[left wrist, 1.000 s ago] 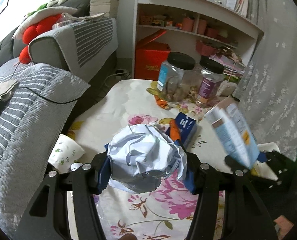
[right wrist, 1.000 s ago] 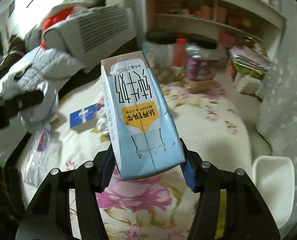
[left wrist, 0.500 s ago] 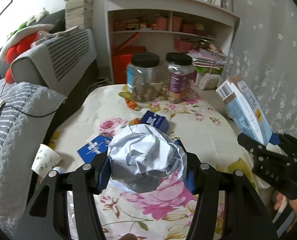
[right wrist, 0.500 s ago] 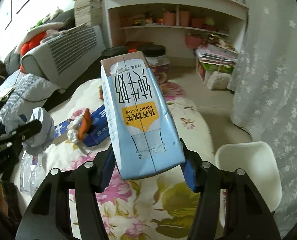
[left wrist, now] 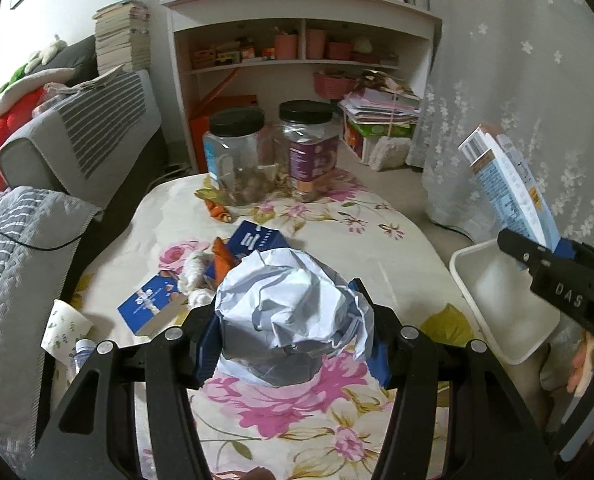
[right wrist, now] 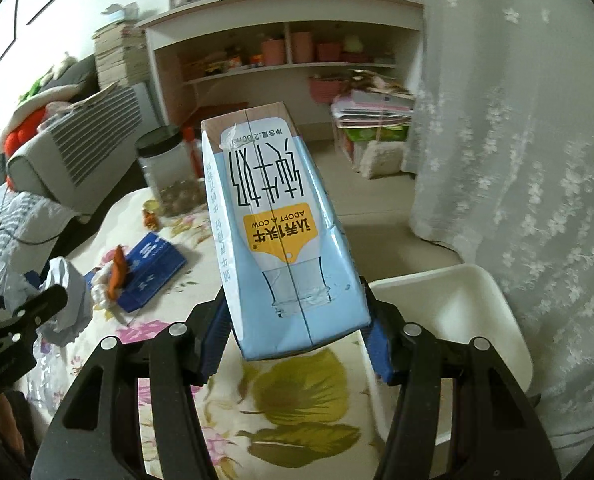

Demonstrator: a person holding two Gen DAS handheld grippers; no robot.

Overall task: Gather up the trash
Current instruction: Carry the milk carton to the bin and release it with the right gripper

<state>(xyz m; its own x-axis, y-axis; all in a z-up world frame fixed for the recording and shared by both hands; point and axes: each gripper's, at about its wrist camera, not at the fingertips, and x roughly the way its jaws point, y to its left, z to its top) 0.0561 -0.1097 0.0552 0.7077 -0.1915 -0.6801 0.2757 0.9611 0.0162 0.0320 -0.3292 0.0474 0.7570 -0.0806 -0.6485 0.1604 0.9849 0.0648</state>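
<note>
Both hands are loaded. The left gripper (left wrist: 291, 330) pinches a crumpled paper ball (left wrist: 289, 312), pale blue-white, its blue pads pressed into either side, held above the floral table (left wrist: 361, 248). The right gripper (right wrist: 297, 332) clamps a light blue milk carton (right wrist: 281, 232) by one end, and the carton juts forward and upward, its printing upside down in the right wrist view. From the left wrist view that same carton (left wrist: 509, 188) shows at the far right, tilted, held just above the white bin (left wrist: 497, 300) that sits off the table's right edge. In the right wrist view the bin (right wrist: 469, 312) lies just right of the carton and lower down, its inside bare where it can be seen.

Down on the table more litter waits: a dark blue box (left wrist: 257, 240) near the middle, a flat blue packet (left wrist: 149, 308) to its left, an orange wrapper (left wrist: 221, 258) beside a wad of white tissue (left wrist: 195, 276). A paper cup (left wrist: 63, 332) lies on its side at the left edge, touching the grey striped sofa (left wrist: 17, 248). At the far end stand two clear jars (left wrist: 237, 160) with black lids, side by side.
</note>
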